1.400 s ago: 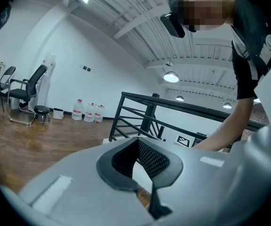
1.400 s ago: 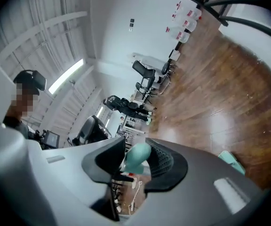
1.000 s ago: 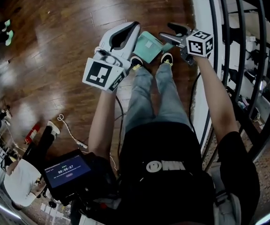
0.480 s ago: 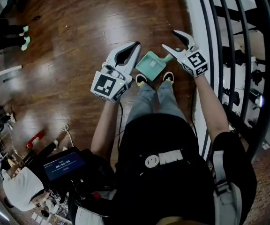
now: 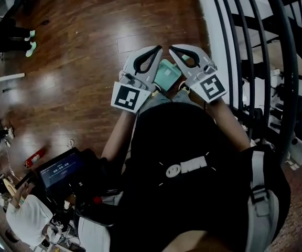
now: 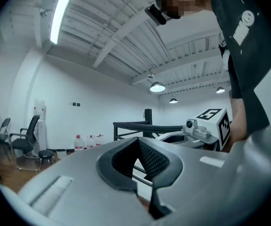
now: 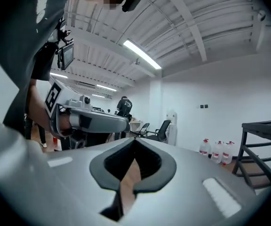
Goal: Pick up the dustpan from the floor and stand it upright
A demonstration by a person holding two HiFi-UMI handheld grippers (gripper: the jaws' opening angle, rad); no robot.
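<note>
Right gripper [image 5: 173, 50] now off dustpan [image 5: 166, 73], beside railing [image 5: 234, 46]

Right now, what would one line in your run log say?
left gripper: fingers shut, empty | right gripper: fingers shut, empty | mint-green plastic dustpan: below, between both, not gripped

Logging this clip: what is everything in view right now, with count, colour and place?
Dustpan: one, teal, on the wood floor between the two grippers.
Water jugs: three, clear with red, against the white wall.
Office chairs: two, black, along that wall.
Railing: one, black, on the person's right.
Fire extinguisher: one, red, lying on the floor at lower left.
Left gripper: one, grey, jaws together, nothing held.
Right gripper: one, grey, jaws together, nothing held.
</note>
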